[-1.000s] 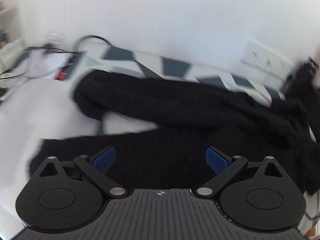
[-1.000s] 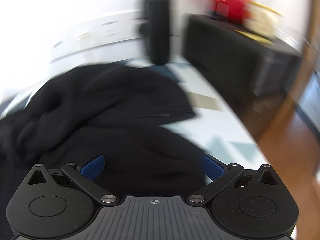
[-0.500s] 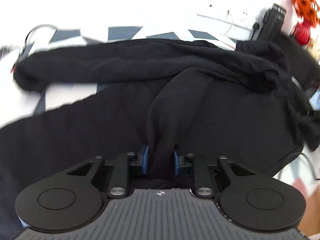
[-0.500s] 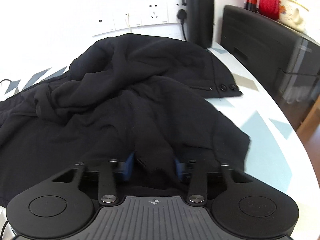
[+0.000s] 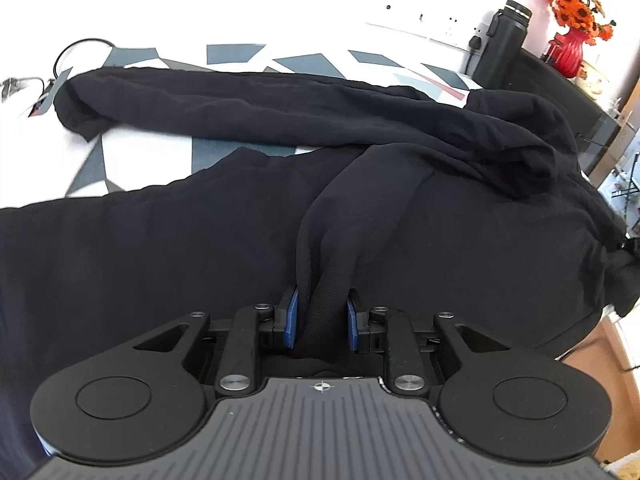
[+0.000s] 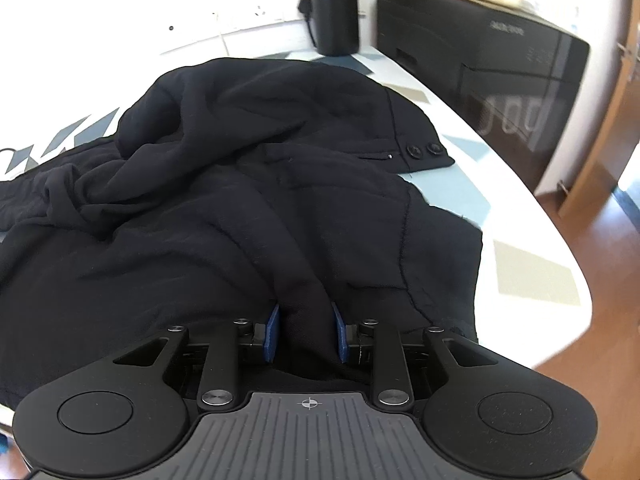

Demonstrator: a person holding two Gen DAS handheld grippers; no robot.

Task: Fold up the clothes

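A black garment [image 5: 460, 240] lies spread and rumpled over a white table with a grey geometric pattern [image 5: 140, 148]. One long sleeve [image 5: 240, 108] stretches across the far side in the left wrist view. My left gripper [image 5: 319, 318] is shut on a bunched ridge of the black cloth at its near edge, blue pads pressing both sides. My right gripper [image 6: 306, 332] is likewise shut on a pinched fold of the same garment [image 6: 240, 160]. A flap with two buttons [image 6: 422, 150] lies at the garment's right side.
A black bottle [image 6: 334, 4] stands at the table's back by wall sockets [image 6: 256, 10]. A black cabinet [image 6: 492, 68] flanks the table's right edge, with a red vase of orange flowers [image 5: 568, 46] on it. A cable [image 5: 76, 50] lies at the far left. Wooden floor [image 6: 592, 320] shows beyond the table's right edge.
Both grippers went from open above the garment to shut on folds of its near edge. Since half a second ago the grips hold, with the views shifted slightly.
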